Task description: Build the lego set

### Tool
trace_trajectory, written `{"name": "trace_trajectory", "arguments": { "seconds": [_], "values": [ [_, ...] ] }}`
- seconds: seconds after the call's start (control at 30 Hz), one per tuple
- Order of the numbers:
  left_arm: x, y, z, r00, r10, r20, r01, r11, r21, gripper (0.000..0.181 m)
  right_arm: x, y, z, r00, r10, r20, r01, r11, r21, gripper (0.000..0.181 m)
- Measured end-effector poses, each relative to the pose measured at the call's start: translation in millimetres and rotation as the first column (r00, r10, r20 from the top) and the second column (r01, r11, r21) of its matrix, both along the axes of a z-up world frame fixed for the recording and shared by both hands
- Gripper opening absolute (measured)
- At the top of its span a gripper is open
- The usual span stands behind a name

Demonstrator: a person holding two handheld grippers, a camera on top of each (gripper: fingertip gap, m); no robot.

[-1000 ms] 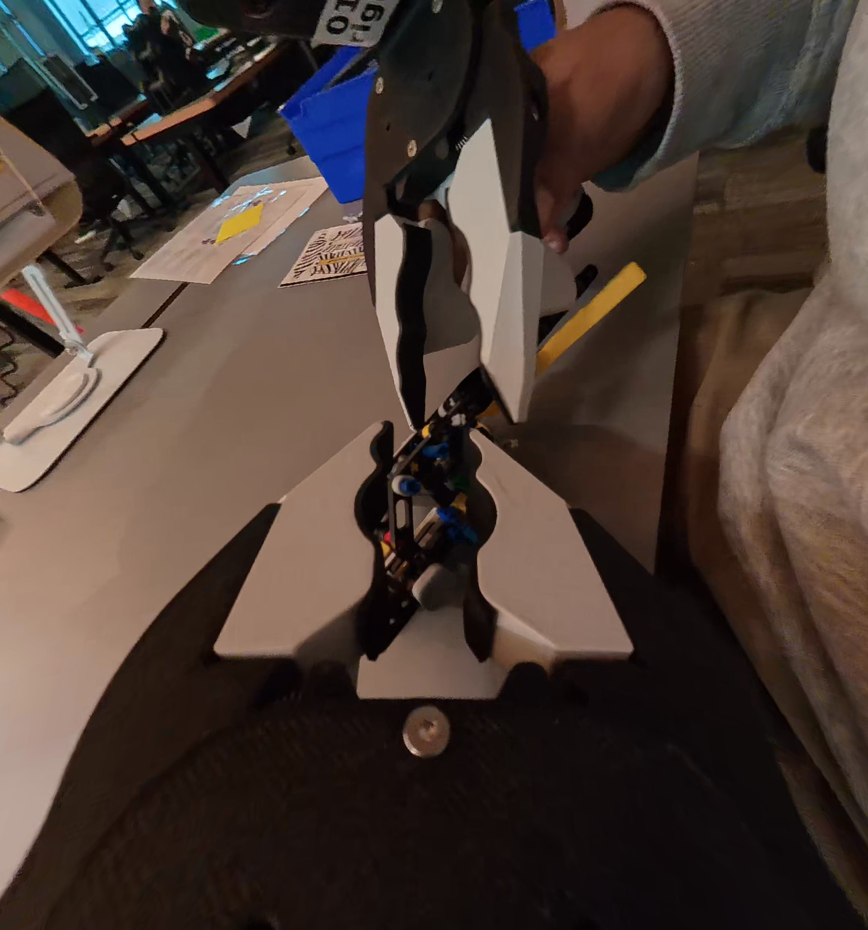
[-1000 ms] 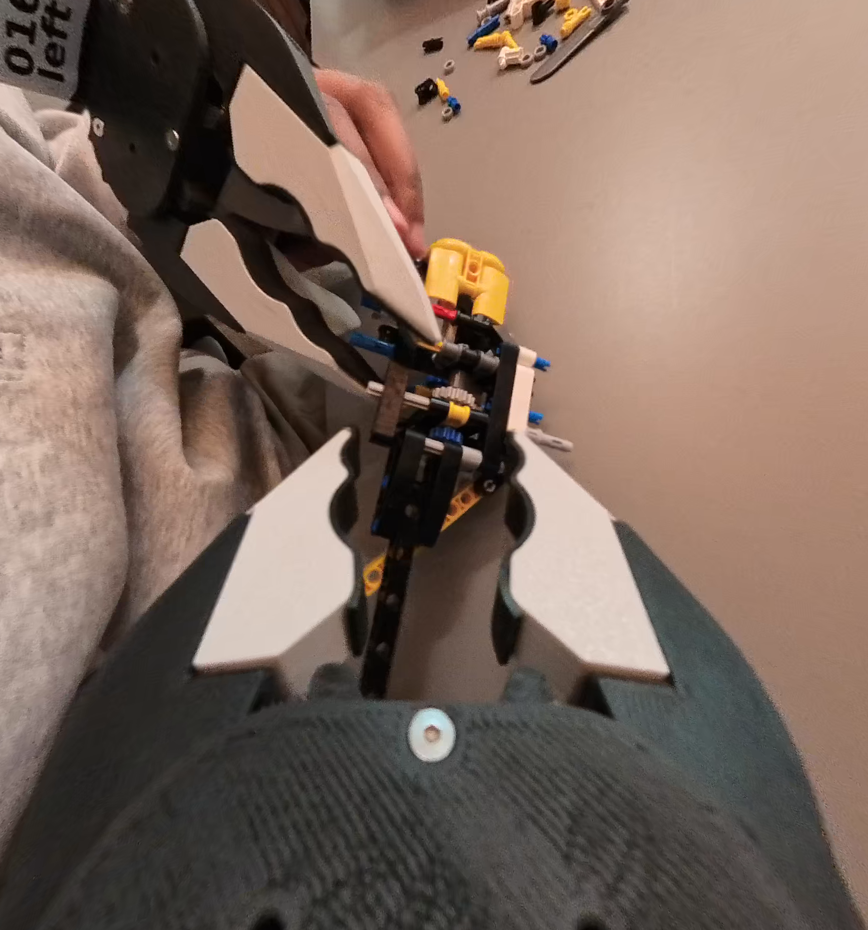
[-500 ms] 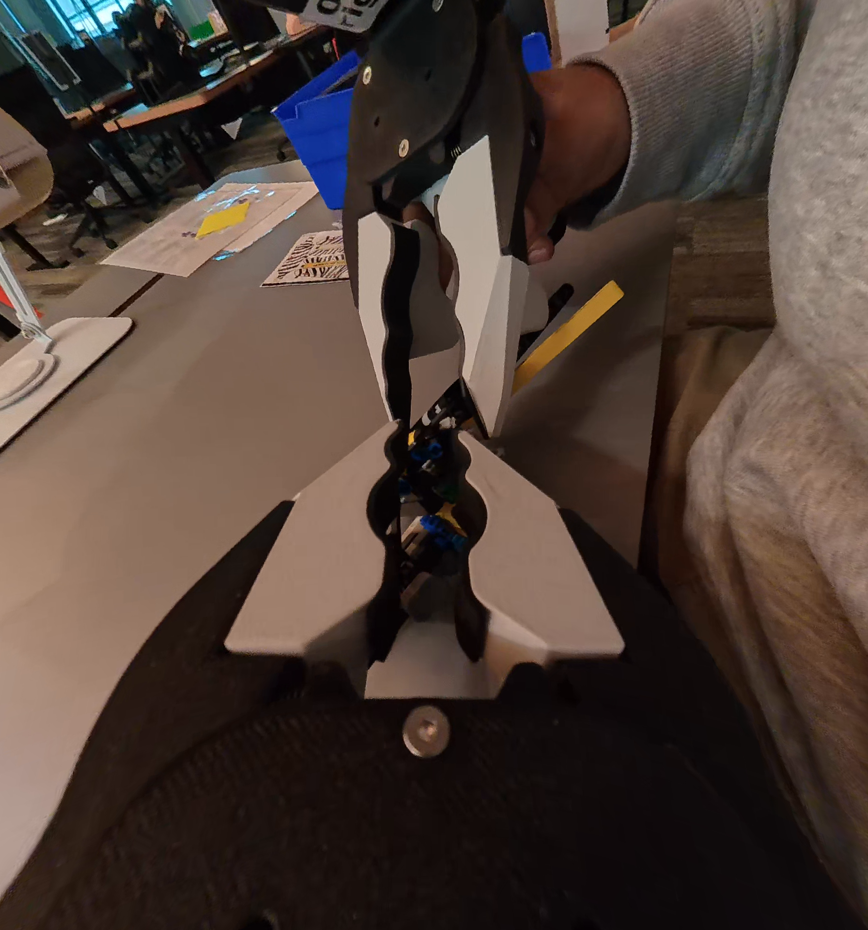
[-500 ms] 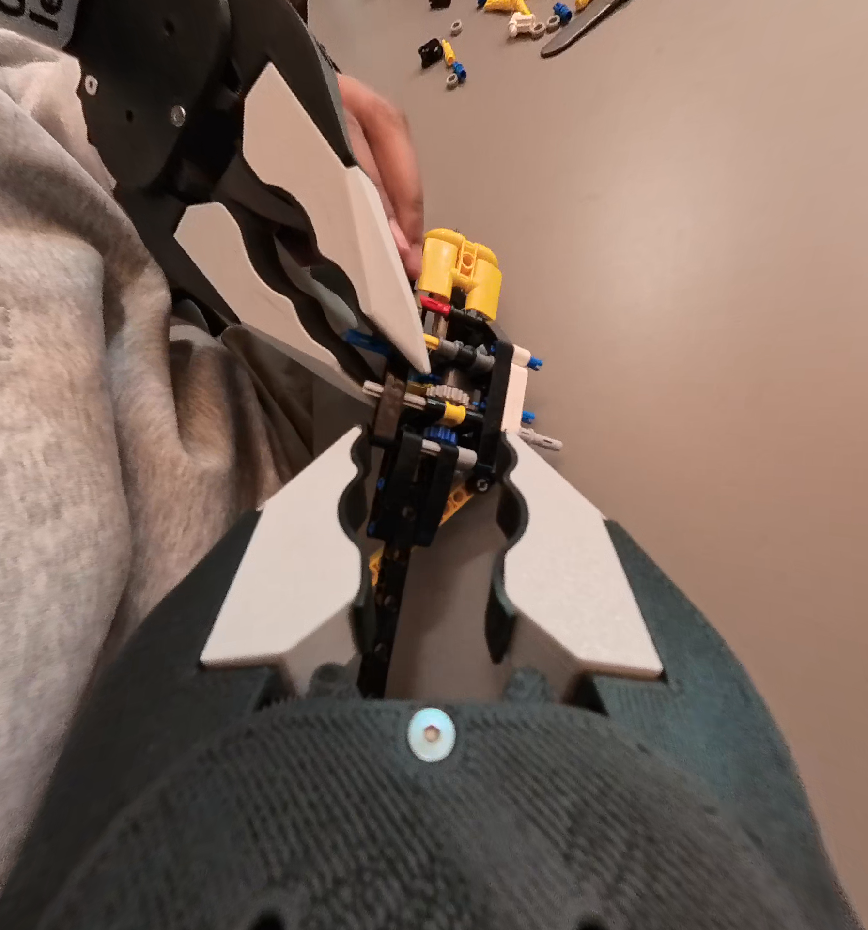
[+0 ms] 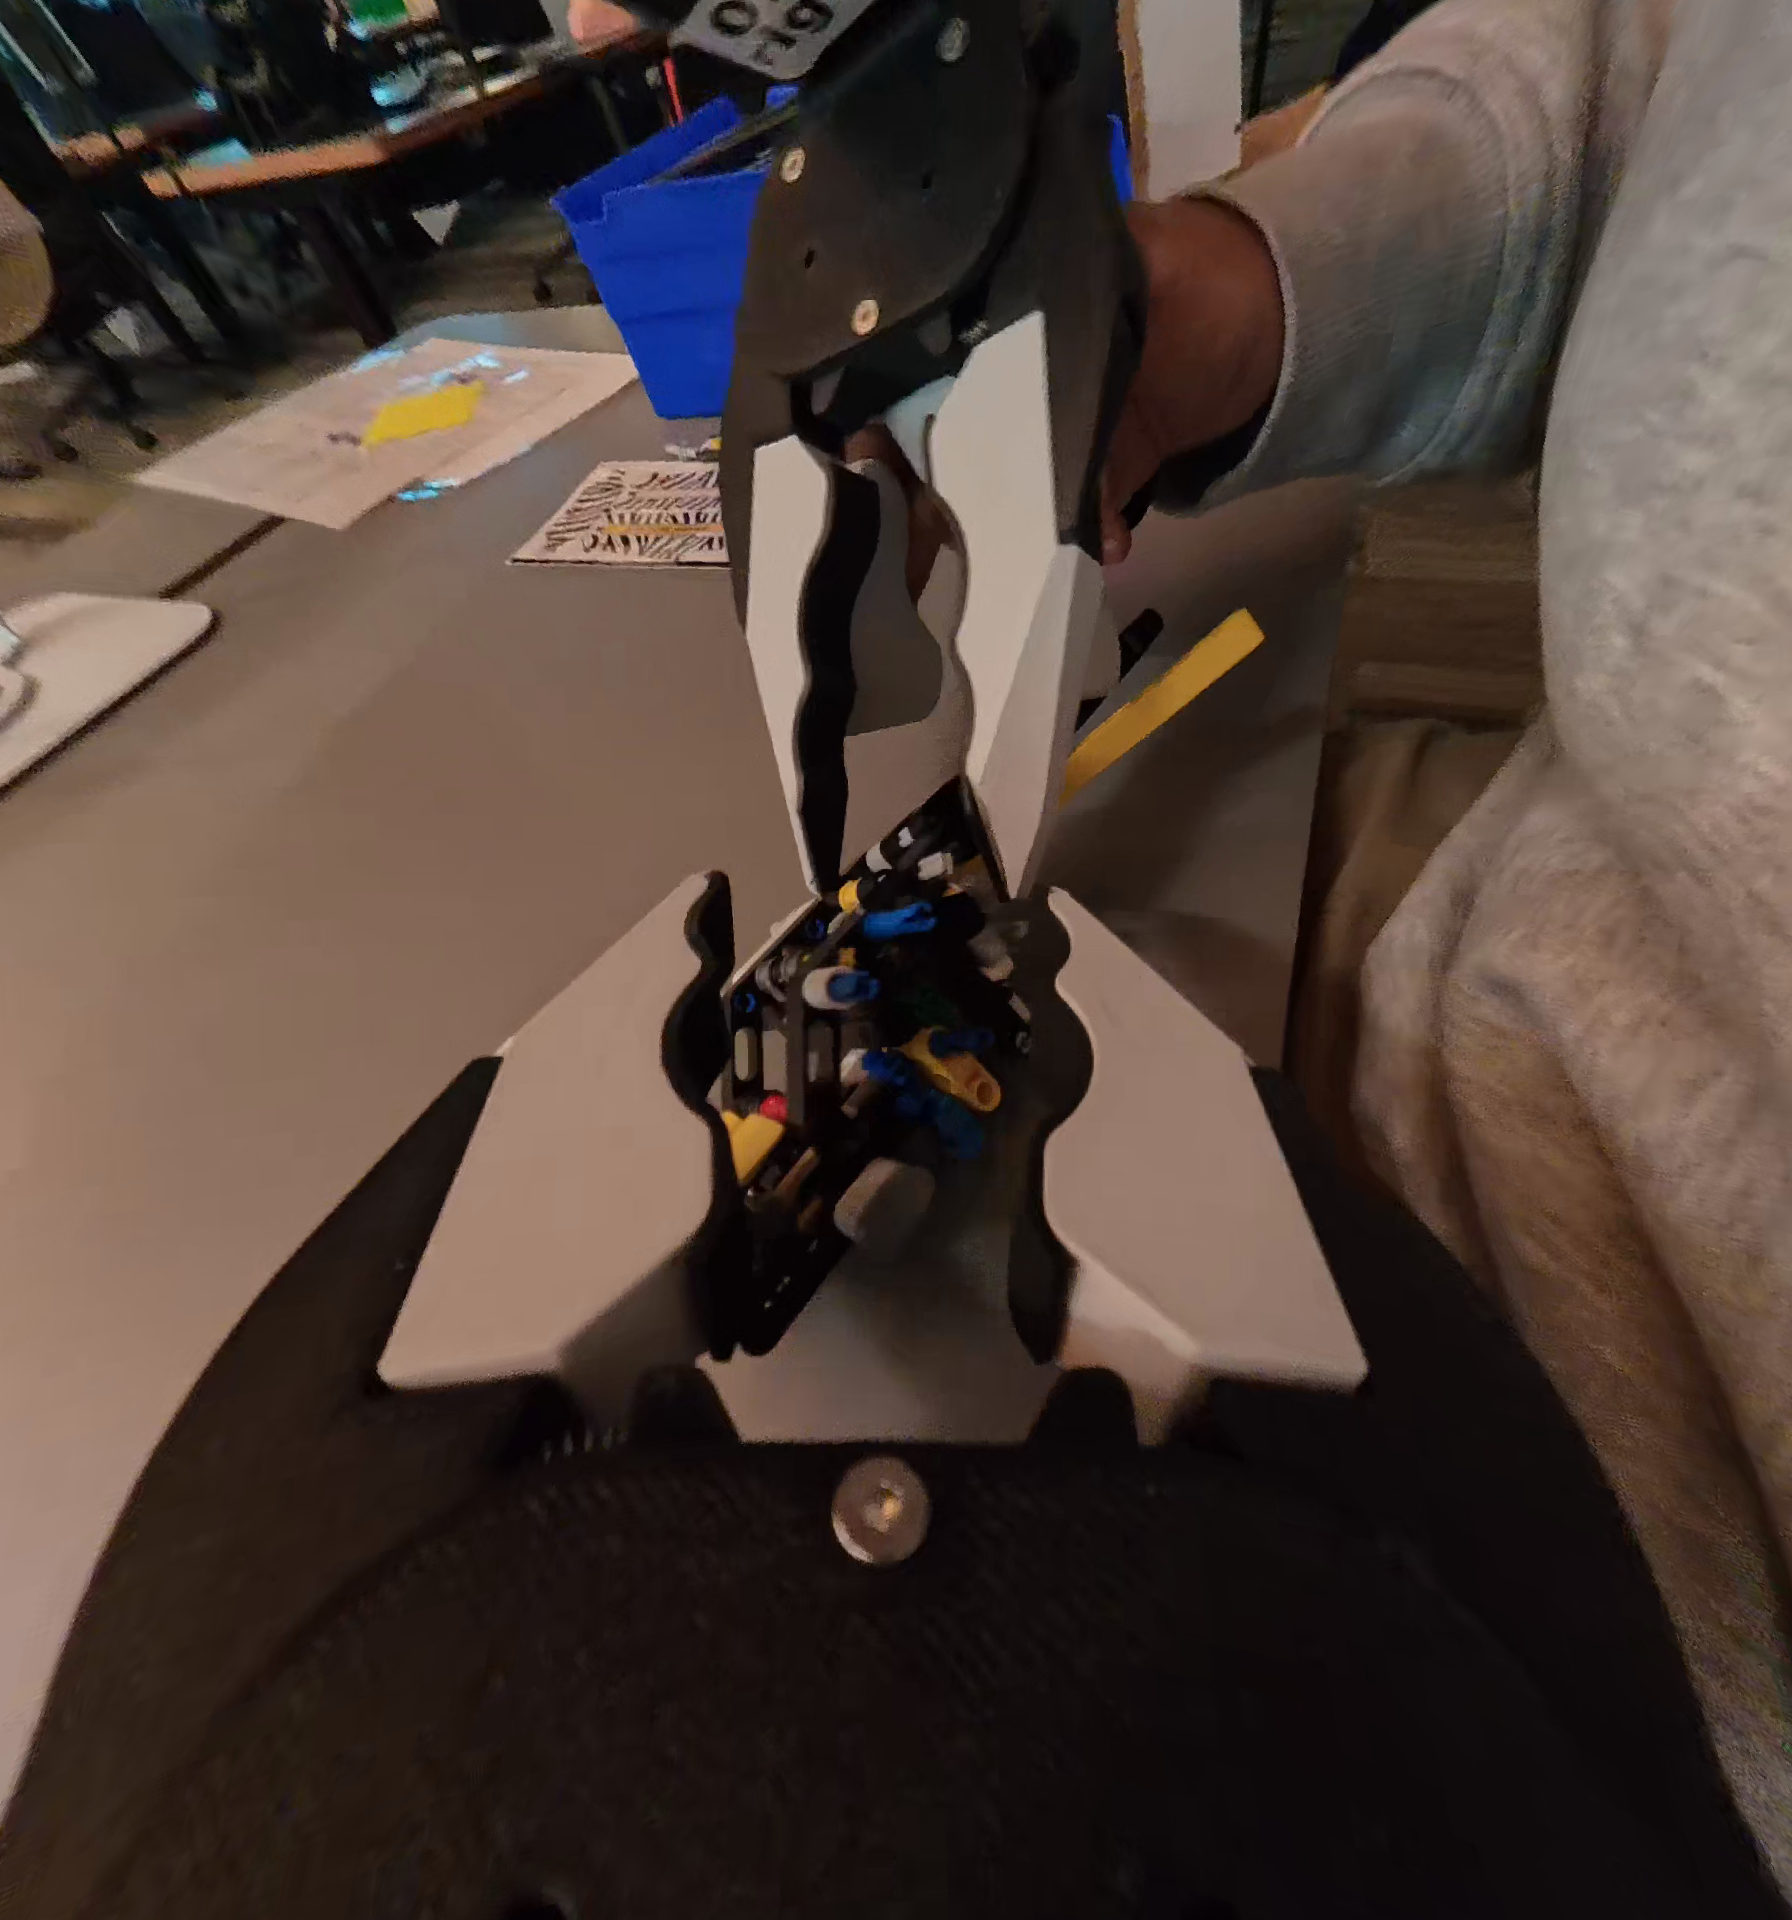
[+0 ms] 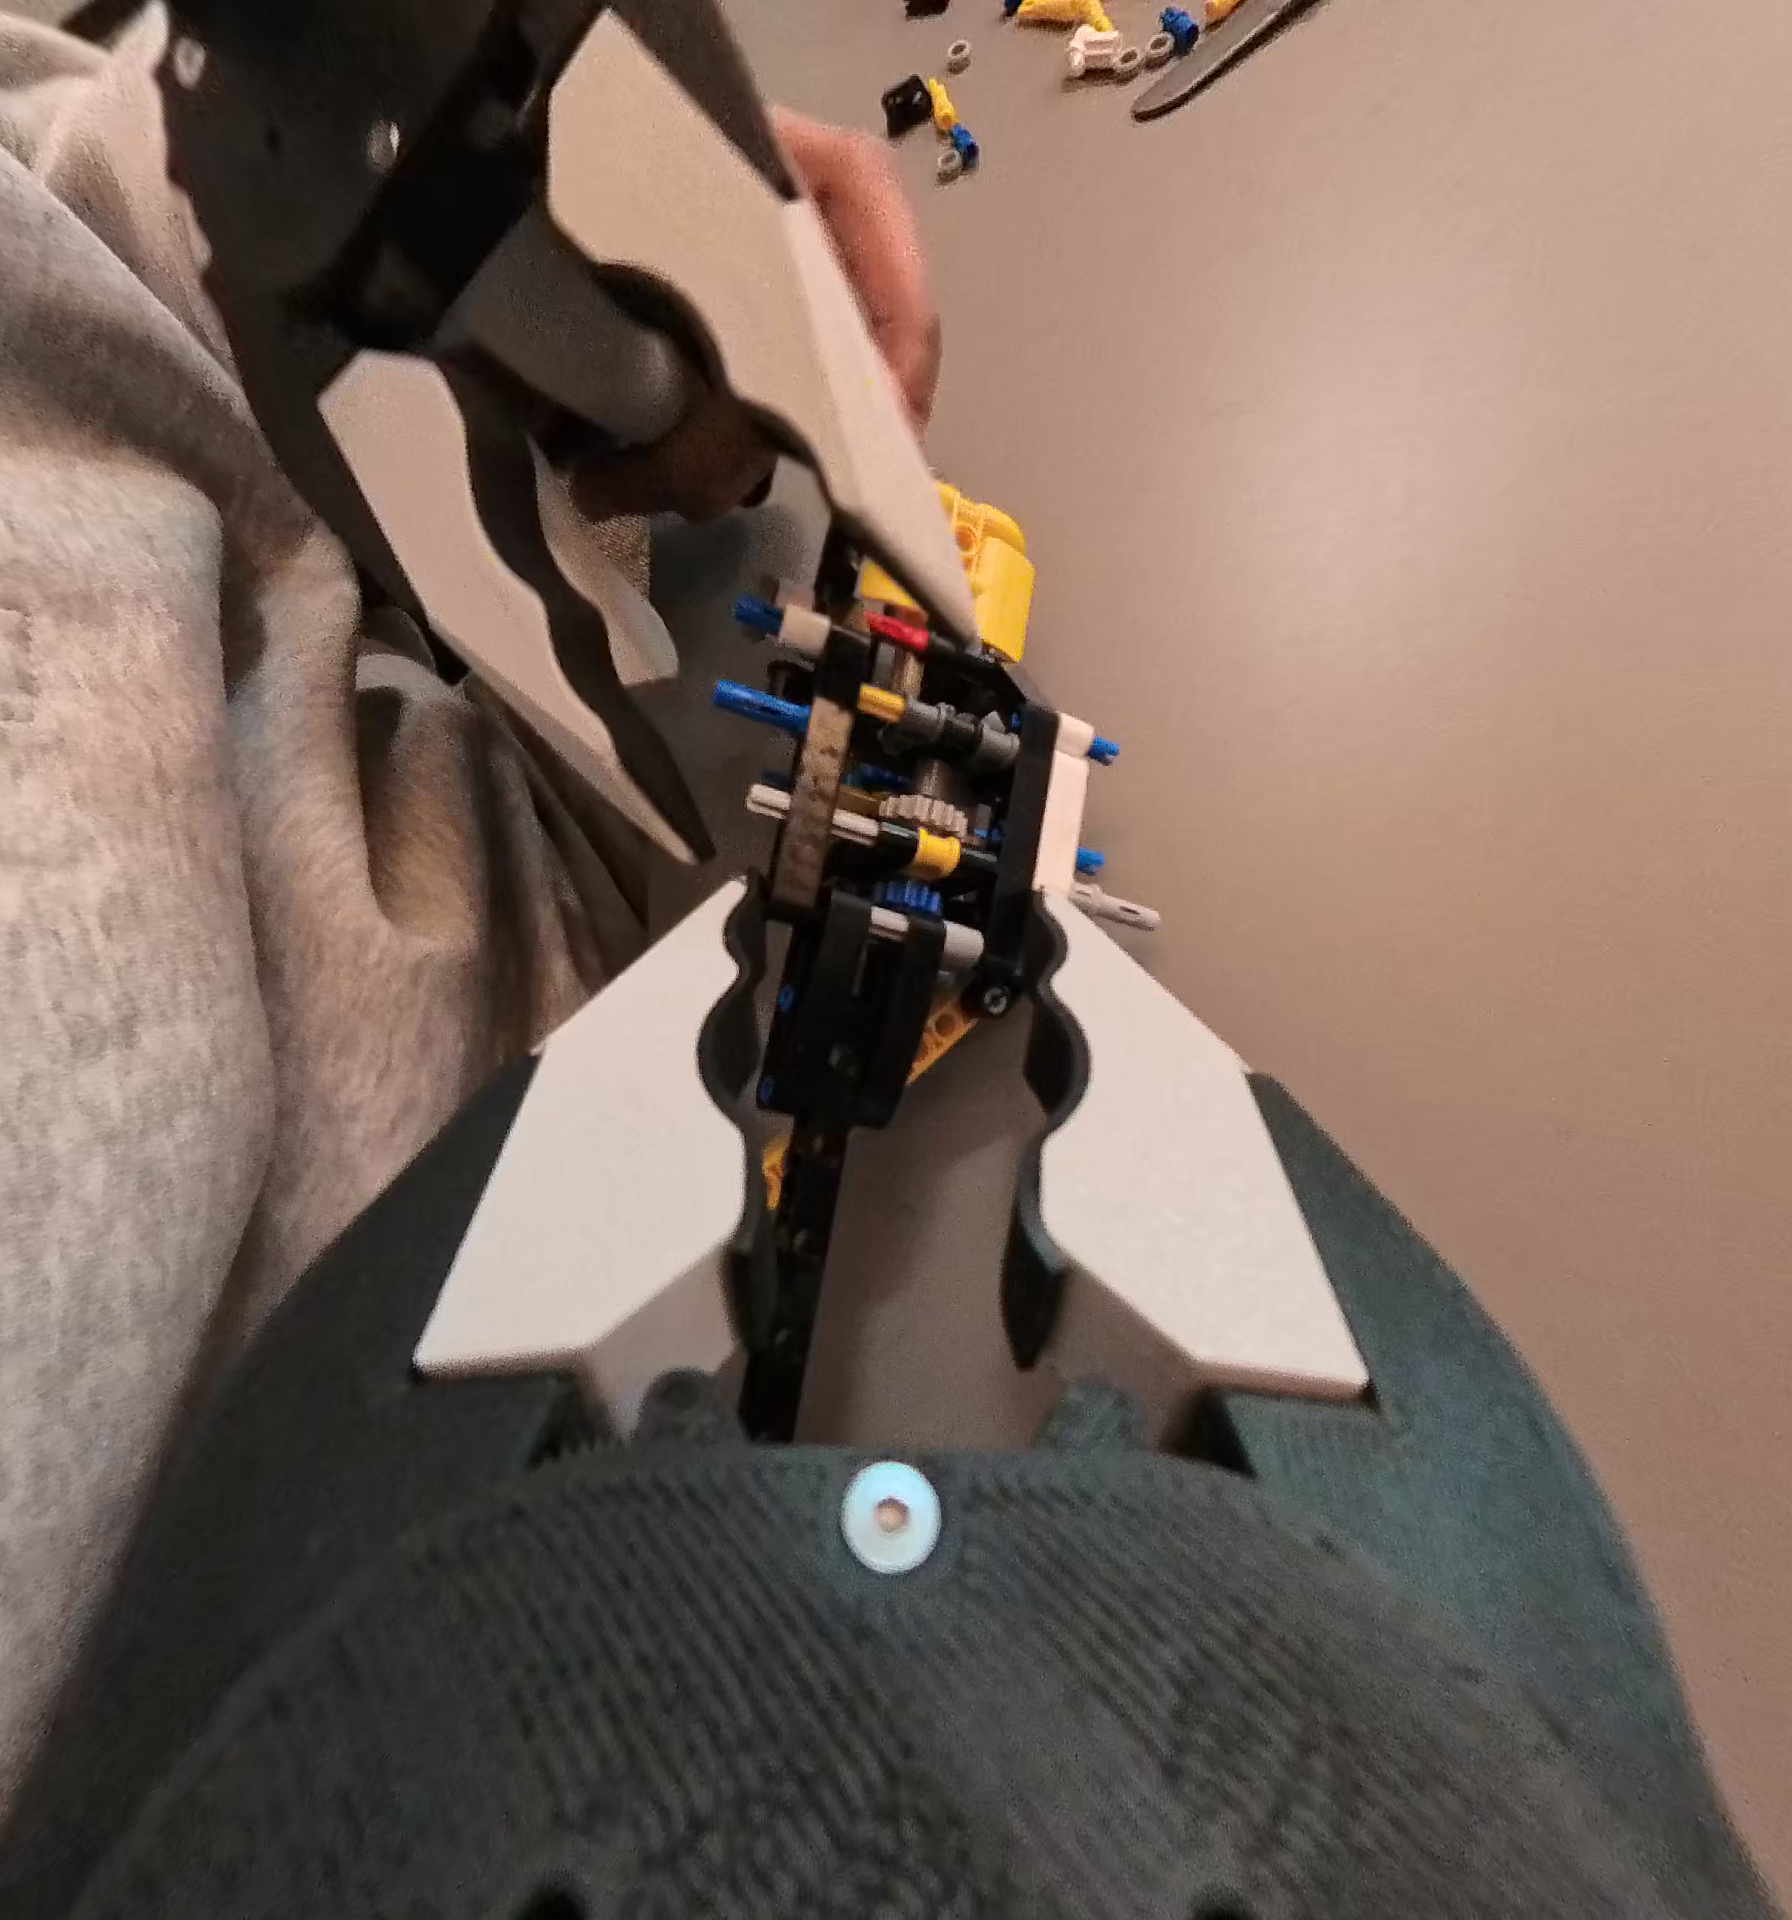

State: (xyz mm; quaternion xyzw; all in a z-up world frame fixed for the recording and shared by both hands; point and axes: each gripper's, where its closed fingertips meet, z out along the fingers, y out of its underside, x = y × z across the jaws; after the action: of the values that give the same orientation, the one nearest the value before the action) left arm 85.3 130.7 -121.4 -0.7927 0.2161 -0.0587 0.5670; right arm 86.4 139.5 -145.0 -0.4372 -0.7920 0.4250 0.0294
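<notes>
Half-built black lego assembly with blue pins, yellow blocks and grey gear (image 6: pixel 913 790) held above edge of smooth grey-brown tabletop (image 6: pixel 1443 727), clamped from both ends. Left gripper (image 5: pixel 876 904) closed on assembly; right gripper (image 6: pixel 897 914) closed on its opposite end, black beam running back between fingers. Loose small lego parts (image 6: pixel 1068 52) scattered far across tabletop. Printed instruction sheets (image 5: pixel 404 426), yellow strip (image 5: pixel 1162 696) and blue plastic bin (image 5: pixel 663 270) seen at tabletop's other end. Dim room with desks (image 5: pixel 352 156) behind. Grey fleece sleeve (image 5: pixel 1391 332) beside.
</notes>
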Motion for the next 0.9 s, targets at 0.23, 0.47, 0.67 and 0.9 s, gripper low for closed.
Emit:
{"name": "trace_trajectory", "arguments": {
  "seconds": [0.23, 0.47, 0.67, 0.9],
  "values": [
    [-5.9, -8.6, -0.3, 0.988, -0.066, 0.14, 0.083, 0.989, -0.122, 0.078, 10.4, -13.0, 3.5, 0.989, 0.11, -0.101, -0.105, 0.993, 0.054, 0.049],
    [14.0, -19.2, -23.0, 0.97, -0.179, 0.166, 0.214, 0.949, -0.23, 0.074, 19.1, -22.7, 3.3, 0.973, 0.172, -0.156, -0.156, 0.981, 0.112, 0.049],
    [18.8, -17.9, -19.7, 0.969, -0.182, 0.17, 0.214, 0.957, -0.196, 0.056, 20.2, -19.1, 3.2, 0.98, 0.142, -0.139, -0.131, 0.988, 0.085, 0.049],
    [13.7, -15.4, -12.9, 0.977, -0.163, 0.135, 0.184, 0.968, -0.168, 0.041, 18.6, -13.0, 8.5, 0.983, 0.125, -0.131, -0.117, 0.991, 0.06, 0.022]
  ]
}}
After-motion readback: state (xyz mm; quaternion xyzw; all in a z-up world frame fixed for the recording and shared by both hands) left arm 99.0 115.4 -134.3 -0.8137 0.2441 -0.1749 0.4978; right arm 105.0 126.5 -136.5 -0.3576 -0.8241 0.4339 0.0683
